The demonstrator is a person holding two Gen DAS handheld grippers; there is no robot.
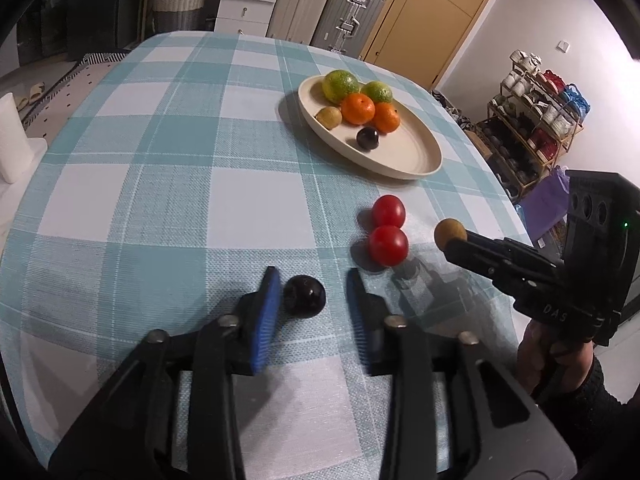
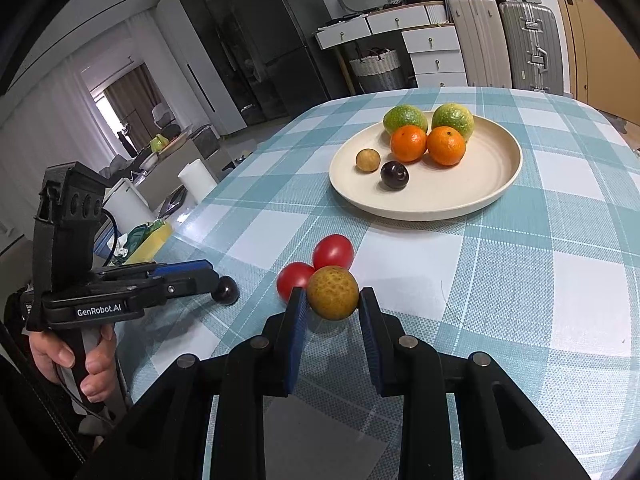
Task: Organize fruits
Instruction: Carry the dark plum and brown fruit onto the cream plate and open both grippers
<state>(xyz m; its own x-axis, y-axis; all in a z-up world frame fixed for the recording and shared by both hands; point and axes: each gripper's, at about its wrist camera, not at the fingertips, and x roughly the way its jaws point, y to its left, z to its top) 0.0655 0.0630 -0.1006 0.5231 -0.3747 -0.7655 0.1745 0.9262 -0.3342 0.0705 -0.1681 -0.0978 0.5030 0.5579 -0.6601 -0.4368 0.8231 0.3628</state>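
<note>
A dark plum [image 1: 304,295] lies on the checked tablecloth between the blue pads of my left gripper [image 1: 312,276]. It touches the left pad, with a gap to the right pad, so the gripper is open. My right gripper [image 2: 332,292] is shut on a small brown round fruit [image 2: 333,293], also seen at the right [image 1: 450,234]. Two red tomatoes [image 1: 388,210] [image 1: 388,245] sit together just beyond both grippers. The cream plate [image 1: 400,172] [image 2: 440,212] farther back holds two green citrus, two oranges, a small brown fruit and a dark plum.
The table's right edge [image 1: 516,216] runs close by the right gripper, with a shoe rack [image 1: 532,120] beyond. Past the left edge [image 2: 200,208] are a paper roll and clutter. Suitcases and white drawers stand behind the table. A hand [image 2: 92,368] grips the left tool.
</note>
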